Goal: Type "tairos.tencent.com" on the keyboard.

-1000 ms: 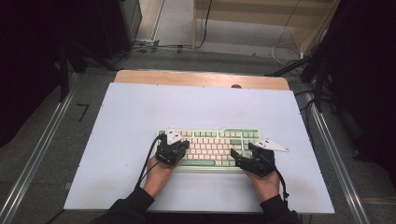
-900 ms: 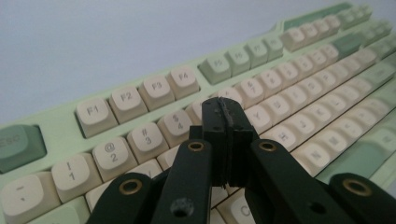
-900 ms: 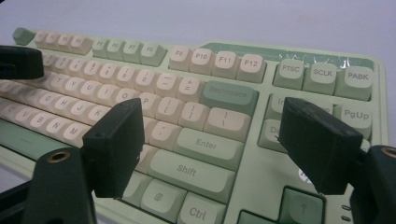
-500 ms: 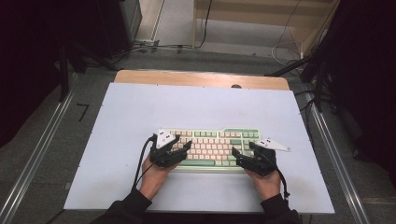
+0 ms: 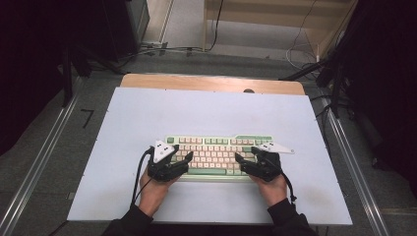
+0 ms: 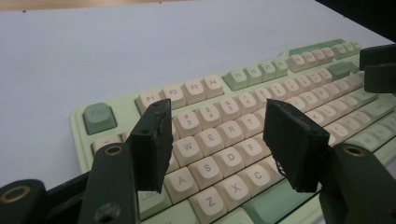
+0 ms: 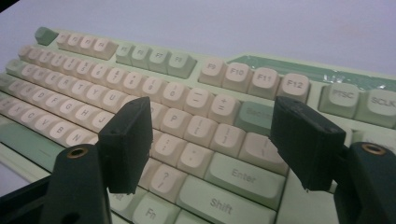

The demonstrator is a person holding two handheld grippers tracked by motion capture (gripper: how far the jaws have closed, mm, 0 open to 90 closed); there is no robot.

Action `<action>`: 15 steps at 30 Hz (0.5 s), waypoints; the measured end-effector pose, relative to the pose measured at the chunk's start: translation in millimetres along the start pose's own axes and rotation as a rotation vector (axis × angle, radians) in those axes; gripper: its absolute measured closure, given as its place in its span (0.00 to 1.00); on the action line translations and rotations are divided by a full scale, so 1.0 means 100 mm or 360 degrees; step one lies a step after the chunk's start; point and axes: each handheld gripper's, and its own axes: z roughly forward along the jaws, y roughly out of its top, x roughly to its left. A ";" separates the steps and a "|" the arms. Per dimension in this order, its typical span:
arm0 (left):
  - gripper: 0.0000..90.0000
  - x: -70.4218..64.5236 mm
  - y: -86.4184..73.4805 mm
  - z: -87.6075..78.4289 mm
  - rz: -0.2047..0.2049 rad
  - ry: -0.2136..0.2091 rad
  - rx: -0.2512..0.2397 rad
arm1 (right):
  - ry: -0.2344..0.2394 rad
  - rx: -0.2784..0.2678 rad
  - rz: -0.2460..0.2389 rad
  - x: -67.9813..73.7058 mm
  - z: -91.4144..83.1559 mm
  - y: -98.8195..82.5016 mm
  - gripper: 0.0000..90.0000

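Hovering over the keyboard, left gripper jaws just opening, right gripper closing slightly, both spread, nothing between, seemingly poised for keys.

A pale blue-white table top is seen, edged at the far side by a bare wooden strip. One green and cream keyboard is laid flat on it, square to the near edge, towards the front centre.
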 end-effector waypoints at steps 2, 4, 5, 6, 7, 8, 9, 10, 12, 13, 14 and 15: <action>0.48 0.02 -0.01 -0.03 -0.0007 0.0018 0.0000 | 0.0013 0.0002 -0.0012 0.03 0.03 0.01 0.33; 0.48 0.04 -0.03 -0.05 -0.0012 0.0029 0.0000 | 0.0024 0.0003 -0.0027 0.05 0.05 0.03 0.37; 0.48 0.04 -0.03 -0.06 -0.0017 0.0038 0.0000 | 0.0028 0.0003 -0.0033 0.06 0.06 0.04 0.39; 0.48 0.05 -0.04 -0.07 -0.0020 0.0043 0.0001 | 0.0038 0.0004 -0.0036 0.07 0.07 0.04 0.42; 0.48 0.06 -0.05 -0.08 -0.0024 0.0046 -0.0001 | 0.0054 0.0006 -0.0045 0.08 0.08 0.05 0.47; 0.48 0.06 -0.05 -0.10 -0.0027 0.0054 0.0003 | 0.0058 0.0011 -0.0053 0.10 0.09 0.06 0.51; 0.48 0.07 -0.06 -0.11 -0.0029 0.0056 0.0003 | 0.0063 0.0010 -0.0069 0.11 0.11 0.06 0.54; 0.48 0.08 -0.06 -0.12 -0.0032 0.0061 0.0003 | 0.0069 0.0014 -0.0074 0.13 0.12 0.07 0.57; 0.48 0.09 -0.08 -0.14 -0.0040 0.0069 -0.0003 | 0.0080 0.0025 -0.0091 0.15 0.15 0.08 0.64; 0.48 0.10 -0.08 -0.15 -0.0042 0.0073 -0.0002 | 0.0082 0.0024 -0.0102 0.16 0.17 0.08 0.66; 0.48 0.11 -0.09 -0.16 -0.0049 0.0080 -0.0003 | 0.0088 0.0033 -0.0101 0.17 0.18 0.09 0.69; 0.48 0.11 -0.09 -0.17 -0.0050 0.0083 -0.0002 | 0.0094 0.0033 -0.0104 0.18 0.20 0.09 0.72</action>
